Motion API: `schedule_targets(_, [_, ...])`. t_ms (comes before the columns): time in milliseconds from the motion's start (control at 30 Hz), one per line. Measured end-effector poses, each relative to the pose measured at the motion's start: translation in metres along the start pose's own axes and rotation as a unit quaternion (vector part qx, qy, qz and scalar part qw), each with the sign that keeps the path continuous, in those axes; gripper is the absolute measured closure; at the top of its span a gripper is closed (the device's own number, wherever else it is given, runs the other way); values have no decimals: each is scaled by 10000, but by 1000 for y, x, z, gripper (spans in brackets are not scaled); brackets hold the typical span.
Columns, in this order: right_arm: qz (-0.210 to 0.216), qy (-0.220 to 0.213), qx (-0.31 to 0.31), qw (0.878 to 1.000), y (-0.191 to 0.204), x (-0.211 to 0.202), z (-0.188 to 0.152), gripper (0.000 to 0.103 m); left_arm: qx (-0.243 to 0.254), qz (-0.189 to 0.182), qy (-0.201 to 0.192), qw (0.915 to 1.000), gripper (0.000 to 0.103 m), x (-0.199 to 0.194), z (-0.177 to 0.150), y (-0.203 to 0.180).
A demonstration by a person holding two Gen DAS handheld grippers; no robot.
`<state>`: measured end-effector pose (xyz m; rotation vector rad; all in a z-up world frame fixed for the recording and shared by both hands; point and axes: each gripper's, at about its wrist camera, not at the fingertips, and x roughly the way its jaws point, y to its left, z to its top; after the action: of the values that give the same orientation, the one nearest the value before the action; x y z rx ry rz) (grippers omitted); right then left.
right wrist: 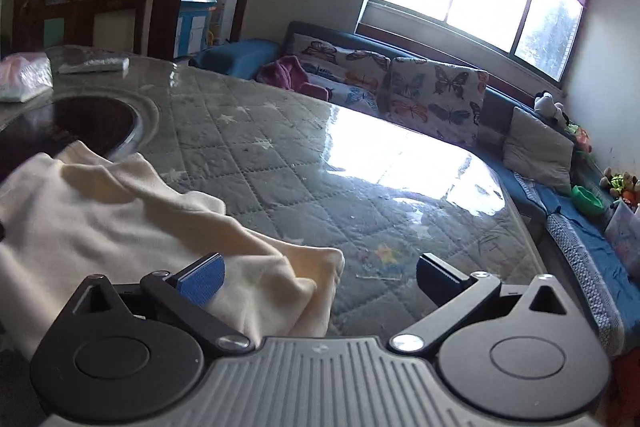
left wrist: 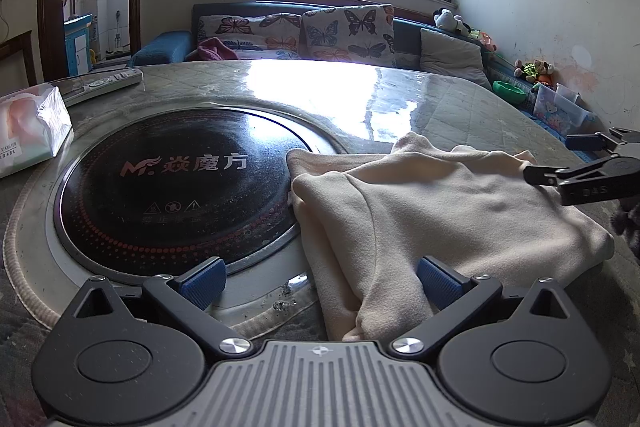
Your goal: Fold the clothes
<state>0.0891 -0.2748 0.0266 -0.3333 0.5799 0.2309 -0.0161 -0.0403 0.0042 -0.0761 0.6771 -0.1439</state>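
Hovering over the near edge of the surface (left wrist: 460, 99), I hold both sets of fingers spread wide apart, and neither grips anything. The cream garment (left wrist: 440, 211) lies on the near right part of the surface, just right of the round black cooktop (left wrist: 172, 183) sunk into its middle, with one corner lapping the cooktop's rim.

The garment is doubled into a rough, compact block. A sleeve or side panel lies folded over the body along its left side, and layered edges show at the near end. My left gripper (left wrist: 318, 285) sits low at that near left end, its right finger resting against the cloth. My right gripper (right wrist: 318, 281) hangs at the garment's right side, over a loose, bunched corner (right wrist: 320, 263) there, with its left finger above the cloth.

By my reading, this fits either a pause between folds or a fold just let go, and I cannot tell which. If another fold is due, it calls for both grippers to close on matching corners, through every layer, so the stack lifts evenly. The fleece looks soft and thick, so layers may slip.

A tissue pack (left wrist: 28, 127) and a remote (left wrist: 106, 85) sit far left, well apart.
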Motion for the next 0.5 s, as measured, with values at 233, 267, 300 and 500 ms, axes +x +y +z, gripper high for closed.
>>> schedule_targets(233, [-390,129,341,9986,-18,11,3,0,6,6,-5,10000,0,0,0,-1])
schedule_targets(267, [-367,132,305,9988,-15,13,5,0,5,5,-5,10000,0,0,-1,-1])
schedule_targets(300, [-344,134,270,9990,-12,15,7,0,5,5,-5,10000,0,0,-1,-1])
schedule_targets(500, [-207,151,59,9997,5,25,20,0,5,5,-6,10000,0,0,-1,-1])
